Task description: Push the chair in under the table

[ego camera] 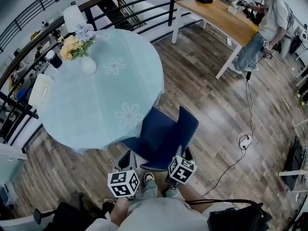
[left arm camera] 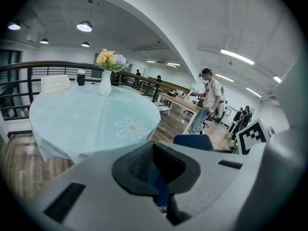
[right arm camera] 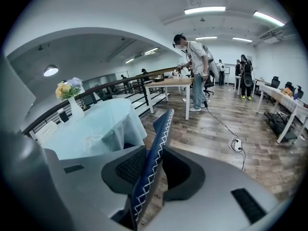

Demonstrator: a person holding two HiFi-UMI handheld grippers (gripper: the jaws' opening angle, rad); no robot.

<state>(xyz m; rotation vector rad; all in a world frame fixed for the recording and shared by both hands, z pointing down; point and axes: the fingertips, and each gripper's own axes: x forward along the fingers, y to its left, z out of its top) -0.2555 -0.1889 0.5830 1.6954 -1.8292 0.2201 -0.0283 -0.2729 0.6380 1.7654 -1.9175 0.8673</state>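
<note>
Left gripper (left arm camera: 156, 172) clamped on the chair (ego camera: 159, 134), with blue fabric and white stitching sandwiched between its dark pads. Right gripper (right arm camera: 153, 170) also clamped on the chair: the stitched blue edge of the backrest runs upright through its jaws, tilted slightly right. In the head view both grippers sit at lower centre, side by side and near each other, marker cubes facing up, each angled forward and down onto the back's top rim. The forearms come in from the bottom edge. Round table (ego camera: 96, 109) with a pale blue flower-print cloth fills the left and centre of the frame. The chair is at centre, just below and right of the table. Its seat faces upper left toward the table and its back is toward the bottom edge. The front-to-back axis runs lower right to upper left. The front of the seat is tucked under the hanging cloth, the rest sticks out. Wooden desk (ego camera: 226, 18) with white legs is at upper right, and a person (ego camera: 267, 25) stands at its far right end. A white vase (ego camera: 88, 65) with yellow and blue flowers stands on the table at upper left. A white power strip (ego camera: 245, 140) on a black cable lies on the wood floor, right of centre.
</note>
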